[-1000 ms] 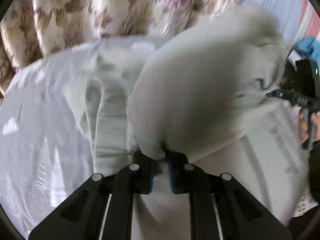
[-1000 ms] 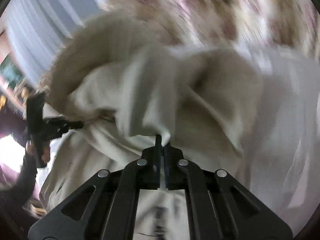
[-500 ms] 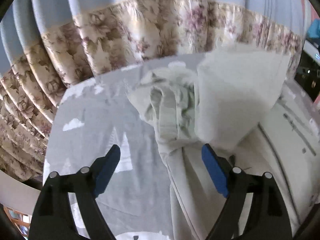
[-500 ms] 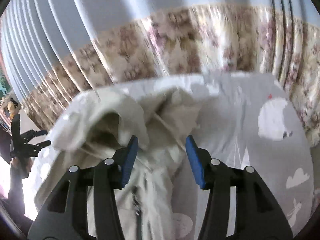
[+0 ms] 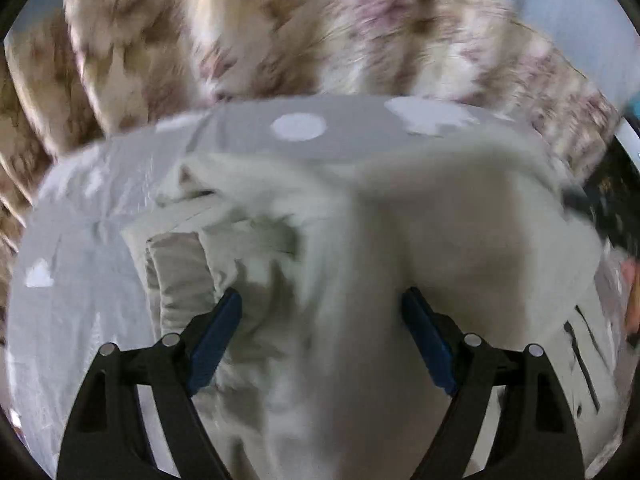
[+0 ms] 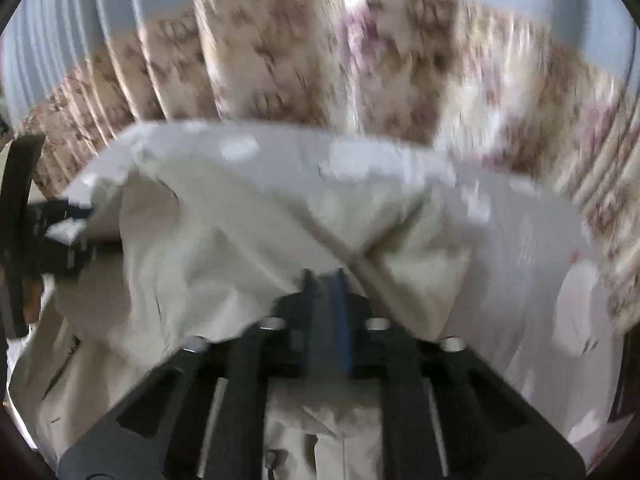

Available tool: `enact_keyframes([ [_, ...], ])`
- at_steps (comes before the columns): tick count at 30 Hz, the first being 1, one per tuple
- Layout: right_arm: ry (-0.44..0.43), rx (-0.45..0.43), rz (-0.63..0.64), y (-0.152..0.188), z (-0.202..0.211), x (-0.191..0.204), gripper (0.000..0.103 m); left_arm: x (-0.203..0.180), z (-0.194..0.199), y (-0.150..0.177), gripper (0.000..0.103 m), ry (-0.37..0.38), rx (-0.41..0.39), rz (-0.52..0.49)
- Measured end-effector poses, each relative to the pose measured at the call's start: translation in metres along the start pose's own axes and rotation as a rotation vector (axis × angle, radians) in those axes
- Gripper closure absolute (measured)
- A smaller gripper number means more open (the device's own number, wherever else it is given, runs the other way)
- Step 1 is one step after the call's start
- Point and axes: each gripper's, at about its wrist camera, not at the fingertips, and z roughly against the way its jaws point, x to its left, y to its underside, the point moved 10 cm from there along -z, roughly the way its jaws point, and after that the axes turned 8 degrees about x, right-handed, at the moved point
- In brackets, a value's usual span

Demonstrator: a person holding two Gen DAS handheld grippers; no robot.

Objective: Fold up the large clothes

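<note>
While mid-fold:
Garment: cream jacket (image 5: 360, 280) heaped on grey patterned bed sheet (image 5: 80, 280), hood end toward floral curtain (image 6: 320, 60).
Left claw (image 5: 322, 340): spread wide over cloth, gripping nothing, likely repositioning.
Right claw (image 6: 322, 280): pressed together, pinching a fold to lift it.

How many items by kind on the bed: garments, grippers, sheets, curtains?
Cream garment: 1
Grippers: 2, the left gripper and the right gripper
Grey patterned bedsheet: 1
Floral curtain: 1
Total: 5
</note>
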Motion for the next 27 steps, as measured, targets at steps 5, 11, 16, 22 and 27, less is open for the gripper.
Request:
enact_keyframes([
  [5,0.033,0.035,-0.024,0.047,-0.033,0.004,0.103,0.007,-0.018,-0.015,0.019,0.038,0.043,-0.025],
  [11,0.041,0.041,0.000,0.038,-0.039,0.000,0.103,0.008,-0.026,-0.025,0.019,0.005,0.045,-0.113],
  [16,-0.085,-0.048,-0.089,0.044,0.017,-0.008,0.090,0.017,0.019,0.011,0.017,-0.049,-0.022,-0.106],
  [22,-0.084,-0.074,-0.030,0.040,0.027,0.019,0.078,0.027,0.023,0.044,0.014,-0.120,-0.031,-0.080],
  [27,-0.048,0.022,-0.017,0.044,-0.030,0.017,0.081,0.041,0.000,0.043,0.008,-0.158,-0.020,-0.055],
])
